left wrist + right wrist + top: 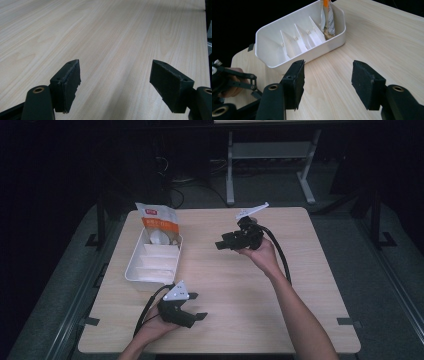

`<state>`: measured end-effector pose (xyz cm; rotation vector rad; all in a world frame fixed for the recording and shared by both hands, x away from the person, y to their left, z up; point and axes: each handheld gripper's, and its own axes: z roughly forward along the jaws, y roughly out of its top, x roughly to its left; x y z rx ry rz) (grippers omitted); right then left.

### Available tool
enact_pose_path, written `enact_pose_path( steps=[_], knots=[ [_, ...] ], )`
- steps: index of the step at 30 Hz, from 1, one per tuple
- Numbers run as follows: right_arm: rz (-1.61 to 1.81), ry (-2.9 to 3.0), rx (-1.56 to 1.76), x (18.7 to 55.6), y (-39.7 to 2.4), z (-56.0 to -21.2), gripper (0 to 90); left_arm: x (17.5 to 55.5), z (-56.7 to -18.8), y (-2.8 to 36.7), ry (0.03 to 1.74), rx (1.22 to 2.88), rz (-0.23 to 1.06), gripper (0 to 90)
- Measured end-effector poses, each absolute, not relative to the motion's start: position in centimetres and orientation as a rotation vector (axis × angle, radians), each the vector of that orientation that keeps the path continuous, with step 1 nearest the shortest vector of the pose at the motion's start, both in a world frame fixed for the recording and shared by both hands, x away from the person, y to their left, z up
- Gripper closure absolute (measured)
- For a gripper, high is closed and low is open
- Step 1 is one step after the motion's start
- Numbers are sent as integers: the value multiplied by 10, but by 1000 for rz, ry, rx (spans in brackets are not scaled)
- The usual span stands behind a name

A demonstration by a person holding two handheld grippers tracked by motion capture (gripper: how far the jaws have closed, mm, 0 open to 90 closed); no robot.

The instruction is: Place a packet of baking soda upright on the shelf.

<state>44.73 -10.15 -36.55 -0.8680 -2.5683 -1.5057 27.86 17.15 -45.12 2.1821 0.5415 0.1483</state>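
Right of the tray (134, 270), with its pouch (159, 222) at the far end, the right gripper (220, 245) is hovering with its jaws apart, empty, while the left gripper (197, 306) is gaping near.

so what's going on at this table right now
A person holds a two-jaw gripper in each hand over a light wooden table. A white and orange pouch stands upright in the end compartment of a white plastic divided tray; the other compartments look empty. The right gripper points toward the tray, jaws open with nothing between them. The left gripper rests near the table's front edge, also open and empty.
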Motion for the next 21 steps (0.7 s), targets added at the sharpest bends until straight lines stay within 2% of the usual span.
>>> enact_pose_path(
  steps=[21],
  knots=[
    [-1504,-2565,-925,419,-145,-375,409,280,-452,172,554,2190,157,243]
  ],
)
